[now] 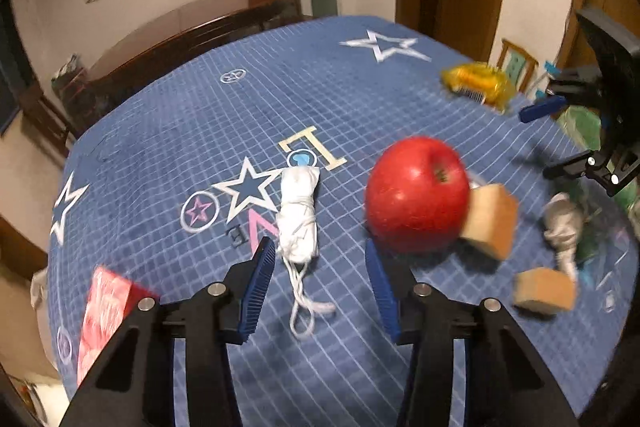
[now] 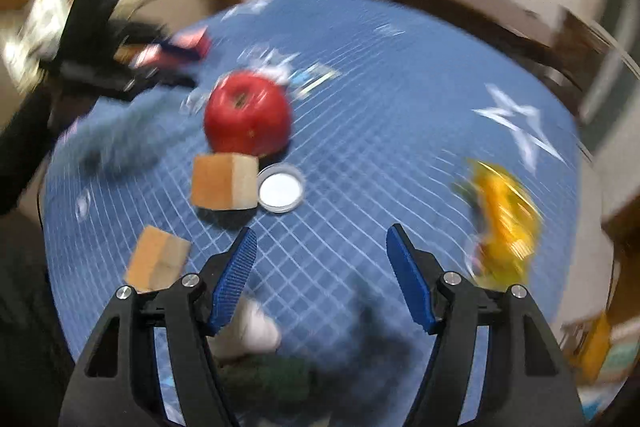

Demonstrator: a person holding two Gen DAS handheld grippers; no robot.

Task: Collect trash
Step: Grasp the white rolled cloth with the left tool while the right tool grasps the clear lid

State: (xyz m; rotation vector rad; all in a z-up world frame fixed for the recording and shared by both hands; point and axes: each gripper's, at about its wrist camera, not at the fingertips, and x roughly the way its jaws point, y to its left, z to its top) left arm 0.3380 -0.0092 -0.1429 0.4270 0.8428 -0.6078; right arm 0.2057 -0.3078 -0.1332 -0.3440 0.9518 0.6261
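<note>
Trash, a white string bundle [image 1: 299, 215], lies before the left hand-held gripper [image 1: 320, 267], gaping empty; next, closing on it.

Legible marks are on the blue checked tablecloth [image 1: 192, 131] only, seen from the left wrist view. A large cream letter "L" [image 1: 313, 151], upside down. Near it a pink "V" [image 1: 262, 225] and a small dark "E" [image 1: 237, 235], also upside down. The red box [image 1: 105, 311] at the table edge carries a pattern; nothing on it can be read. Right wrist view too blurred for any text.
</note>
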